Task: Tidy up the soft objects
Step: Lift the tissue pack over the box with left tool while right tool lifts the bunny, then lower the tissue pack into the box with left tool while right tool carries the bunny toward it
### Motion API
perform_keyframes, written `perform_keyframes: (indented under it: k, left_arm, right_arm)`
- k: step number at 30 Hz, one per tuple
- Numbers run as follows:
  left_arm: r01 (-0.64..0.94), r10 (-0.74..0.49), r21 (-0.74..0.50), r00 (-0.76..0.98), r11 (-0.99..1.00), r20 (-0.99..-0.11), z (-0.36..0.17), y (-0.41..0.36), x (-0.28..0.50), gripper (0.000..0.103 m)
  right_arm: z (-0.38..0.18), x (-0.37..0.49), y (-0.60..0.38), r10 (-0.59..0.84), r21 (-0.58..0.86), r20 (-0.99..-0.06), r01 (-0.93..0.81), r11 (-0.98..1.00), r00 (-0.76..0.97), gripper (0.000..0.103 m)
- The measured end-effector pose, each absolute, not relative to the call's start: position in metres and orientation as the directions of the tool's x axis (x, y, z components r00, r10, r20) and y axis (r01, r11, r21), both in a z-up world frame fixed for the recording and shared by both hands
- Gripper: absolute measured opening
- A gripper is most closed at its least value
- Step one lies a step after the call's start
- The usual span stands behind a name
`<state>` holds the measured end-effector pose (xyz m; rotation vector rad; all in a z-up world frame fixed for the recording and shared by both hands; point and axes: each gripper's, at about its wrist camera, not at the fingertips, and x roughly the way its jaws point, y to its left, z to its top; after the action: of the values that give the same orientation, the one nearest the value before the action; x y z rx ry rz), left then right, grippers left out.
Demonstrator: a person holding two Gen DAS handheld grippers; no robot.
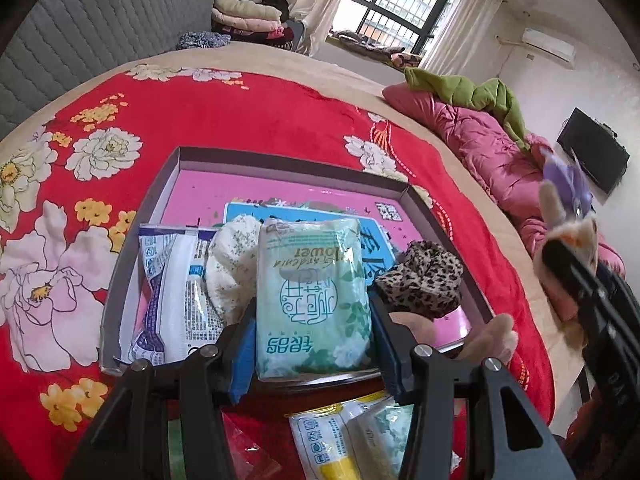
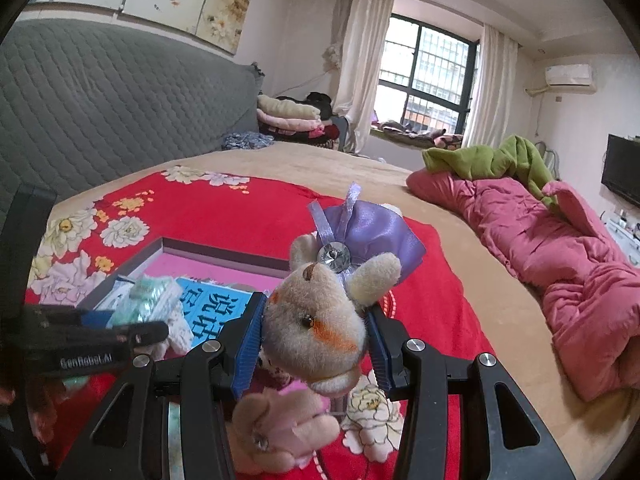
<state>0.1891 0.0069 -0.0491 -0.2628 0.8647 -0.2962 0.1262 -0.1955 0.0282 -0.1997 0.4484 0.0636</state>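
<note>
Left wrist view, from left to right: red floral blanket (image 1: 224, 120) over the bed; on it a shallow grey-walled box (image 1: 280, 162) with pink floor, containing a blue-and-white plastic packet (image 1: 172, 296) against the left wall, a white speckled cloth bundle (image 1: 232, 264), a pale green tissue pack (image 1: 314, 300) standing on end, and a leopard-print fabric piece (image 1: 420, 280) toward the right wall. Left gripper (image 1: 314, 354) clenched on the tissue pack, blue pads pressed against both its sides, lower end of pack at the box's near edge. More packets (image 1: 352, 436) lying on the blanket below the gripper. At far right, pink quilt (image 1: 480, 148) with a green cloth (image 1: 472, 94) draped over it. Right wrist view: right gripper (image 2: 316, 344) grasping a beige plush toy (image 2: 316, 328) by the head, raised above the blanket, purple satin bow (image 2: 372, 228) with a clear gem on top, pink-clad body hanging below the jaws.
</note>
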Motion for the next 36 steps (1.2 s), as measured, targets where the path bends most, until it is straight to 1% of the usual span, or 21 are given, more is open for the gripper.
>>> perform_keyframes:
  k: [7, 18, 26, 31, 36]
  left_arm:
    - [0.143, -0.362, -0.348, 0.595, 0.927, -0.717, -0.056, 0.01, 0.192, 0.051]
    - [0.145, -0.366, -0.351, 0.59, 0.925, -0.72, -0.057, 0.011, 0.193, 0.051]
    - [0.144, -0.365, -0.351, 0.59, 0.925, -0.72, -0.057, 0.012, 0.193, 0.051]
    - [0.144, -0.365, -0.351, 0.591, 0.925, -0.72, -0.058, 0.011, 0.193, 0.051]
    - [0.147, -0.367, -0.351, 0.589, 0.925, -0.72, -0.059, 0.01, 0.193, 0.051]
  right_arm:
    - [0.022, 0.148, -0.179, 0.046, -0.194, -0.468, -0.154, 0.969, 0.882, 0.049]
    - [-0.004, 0.173, -0.178, 0.027, -0.186, -0.563, -0.158, 0.97, 0.826, 0.049]
    - [-0.024, 0.182, -0.193, 0.026, -0.122, -0.627, -0.131, 0.984, 0.779, 0.049]
    - [-0.029, 0.184, -0.199, 0.021, -0.109, -0.648, -0.12, 0.987, 0.762, 0.049]
    - [-0.036, 0.186, -0.204, 0.019, -0.101, -0.689, -0.122, 0.987, 0.724, 0.049]
